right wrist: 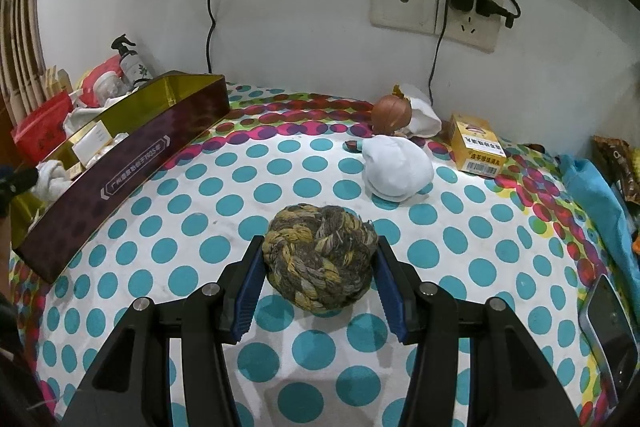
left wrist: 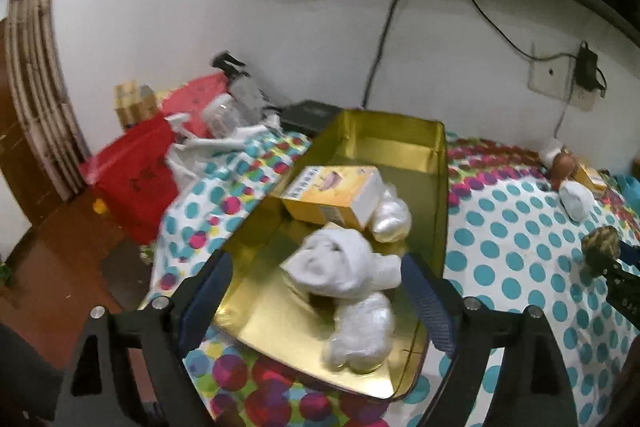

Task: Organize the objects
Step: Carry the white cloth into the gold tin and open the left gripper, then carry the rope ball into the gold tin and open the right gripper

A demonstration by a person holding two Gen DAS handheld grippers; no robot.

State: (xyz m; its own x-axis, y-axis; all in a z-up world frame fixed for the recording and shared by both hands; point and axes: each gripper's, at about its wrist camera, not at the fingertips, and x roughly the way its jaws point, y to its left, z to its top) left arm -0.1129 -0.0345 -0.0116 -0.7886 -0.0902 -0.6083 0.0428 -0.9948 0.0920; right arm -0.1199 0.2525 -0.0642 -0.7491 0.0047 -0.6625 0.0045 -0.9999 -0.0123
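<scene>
Left gripper (left wrist: 316, 291): ours gapes wide over the gold rectangular tin (left wrist: 440, 187), gripping nothing.
Right gripper (right wrist: 318, 259): we clamp one braided olive rope ball (right wrist: 320, 259).
Room: open dotted tablecloth (right wrist: 200, 227) ahead.

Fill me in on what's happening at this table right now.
A person with two handheld grippers is sorting small things into a gold tin box. The left gripper hangs open over the box, with a white cloth bundle lying loose between its fingers beside a yellow carton. The right gripper is shut on a braided rope ball. Another white bundle, an onion and a yellow box wait on the dotted cloth.
</scene>
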